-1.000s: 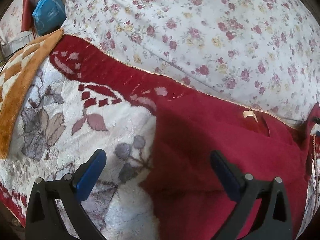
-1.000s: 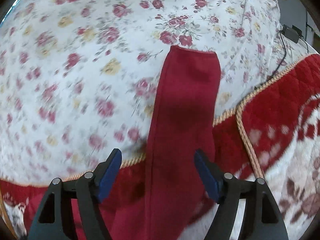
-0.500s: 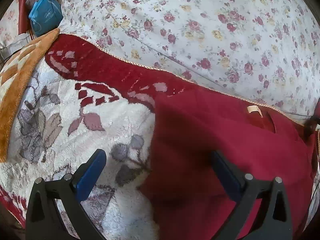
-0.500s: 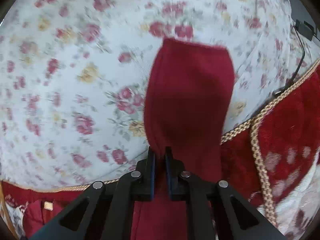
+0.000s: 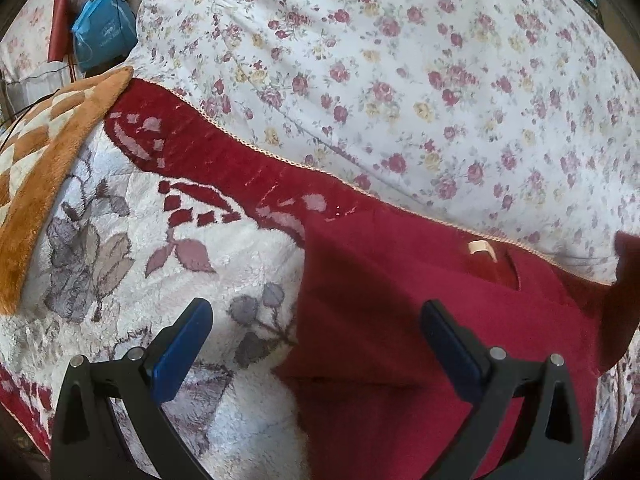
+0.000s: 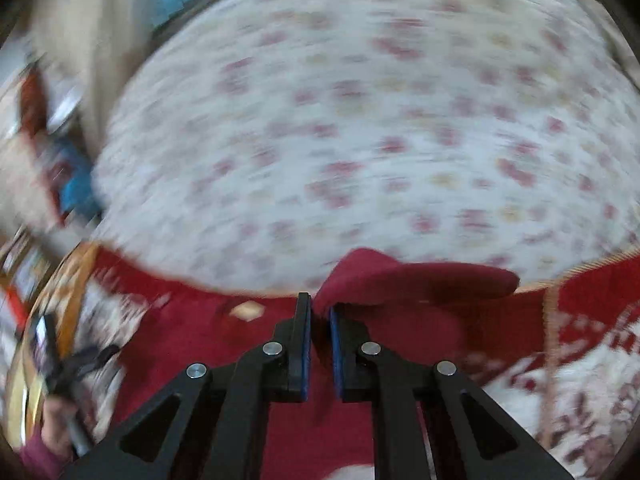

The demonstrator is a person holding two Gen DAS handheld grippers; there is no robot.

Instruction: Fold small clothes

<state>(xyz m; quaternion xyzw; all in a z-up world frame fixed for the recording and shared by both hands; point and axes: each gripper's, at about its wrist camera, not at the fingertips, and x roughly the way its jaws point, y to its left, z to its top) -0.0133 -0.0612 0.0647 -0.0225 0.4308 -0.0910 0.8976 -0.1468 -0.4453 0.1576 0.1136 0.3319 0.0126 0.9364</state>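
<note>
A dark red garment lies on a red-and-white plush blanket, with a small beige neck label. My left gripper is open and empty, its blue pads above the garment's left edge. My right gripper is shut on the garment's sleeve and holds it lifted and folded over toward the body. The lifted sleeve shows at the right edge of the left wrist view. The right wrist view is motion-blurred.
A floral bedsheet covers the bed beyond the blanket. An orange checked throw lies at the left. A blue bag hangs at the far left. The person's left hand shows in the right wrist view.
My right gripper closed on the sleeve, then lifted and swung it left over the garment. The left gripper stayed open and nearly still.
</note>
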